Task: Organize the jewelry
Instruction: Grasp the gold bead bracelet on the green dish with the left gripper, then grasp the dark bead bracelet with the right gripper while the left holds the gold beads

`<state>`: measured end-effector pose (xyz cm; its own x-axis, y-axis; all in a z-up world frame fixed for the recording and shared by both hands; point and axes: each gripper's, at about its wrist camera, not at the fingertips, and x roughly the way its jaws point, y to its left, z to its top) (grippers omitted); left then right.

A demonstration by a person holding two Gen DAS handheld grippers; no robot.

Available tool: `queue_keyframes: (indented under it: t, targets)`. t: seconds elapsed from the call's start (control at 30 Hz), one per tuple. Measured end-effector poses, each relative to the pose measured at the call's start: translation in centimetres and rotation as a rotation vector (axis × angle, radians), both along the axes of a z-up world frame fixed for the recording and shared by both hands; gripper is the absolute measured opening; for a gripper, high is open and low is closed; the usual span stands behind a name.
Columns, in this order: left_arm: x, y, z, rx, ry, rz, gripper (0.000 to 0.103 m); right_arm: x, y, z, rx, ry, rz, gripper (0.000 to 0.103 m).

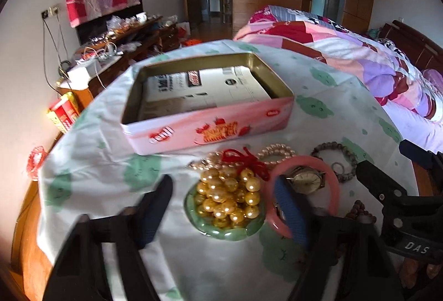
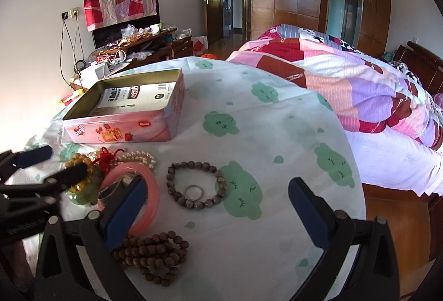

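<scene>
A pink tin box (image 1: 207,129) stands open at the back of the table, with a printed card lying inside. In front of it lie a gold bead string (image 1: 227,198) on a green jade bangle (image 1: 229,231), a pink bangle (image 1: 301,162), a watch (image 1: 306,179), pearls (image 1: 277,153) and a red cord (image 1: 249,162). My left gripper (image 1: 224,209) straddles the gold beads, its pads apart from them and its right finger inside the pink bangle. My right gripper (image 2: 218,207) is open just before a grey bead bracelet (image 2: 193,184) that rings a small ring (image 2: 193,191). A brown bead bracelet (image 2: 155,251) lies by its left finger.
The round table carries a white cloth with green prints (image 2: 277,135). A bed with a pink patchwork quilt (image 2: 346,85) lies close on the right. A cluttered wooden dresser (image 1: 124,43) stands at the back left. The cloth's right edge (image 2: 357,176) drops off beside the bed.
</scene>
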<state>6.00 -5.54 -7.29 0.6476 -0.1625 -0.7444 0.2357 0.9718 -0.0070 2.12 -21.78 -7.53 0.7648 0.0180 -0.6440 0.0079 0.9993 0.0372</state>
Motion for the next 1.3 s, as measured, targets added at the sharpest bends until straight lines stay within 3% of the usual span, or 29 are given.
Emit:
queue_keyframes:
  t: [0.03,0.1,0.13,0.2,0.47,0.67,0.97,1.13,1.3]
  targets:
    - [0.2,0.0,-0.3,-0.017,0.019,-0.013,0.036,0.1,-0.1,-0.1,0.004,0.000,0.000,0.103]
    - [0.1,0.3,-0.3,-0.060,0.019,-0.035,0.031,0.1,-0.2,-0.2,0.010,0.002,0.003,0.103]
    - [0.0,0.3,-0.1,-0.063,0.011,-0.041,0.020,0.1,-0.2,-0.2,0.010,0.003,0.004,0.103]
    - [-0.3,0.7,0.5,-0.099,-0.001,-0.055,0.010,0.3,0.0,-0.3,0.009,0.003,0.009,0.103]
    - [-0.9,2.7,4.8,-0.169,-0.106,-0.040,0.010,0.4,-0.2,-0.3,0.017,0.000,0.004,0.103]
    - [-0.4,3.5,5.6,-0.112,-0.170,-0.009,0.010,0.6,-0.5,-0.3,0.015,-0.005,0.015,0.102]
    - [0.5,5.8,3.6,-0.140,-0.117,0.056,0.010,1.7,-1.4,-1.0,0.025,0.049,0.062,0.056]
    - [0.6,6.0,3.3,-0.140,-0.114,0.055,0.010,2.6,-1.8,-1.6,0.032,0.099,0.068,0.054]
    - [0.4,5.9,3.3,-0.152,-0.113,0.043,0.010,3.8,-0.3,-2.1,-0.036,0.140,0.123,0.042]
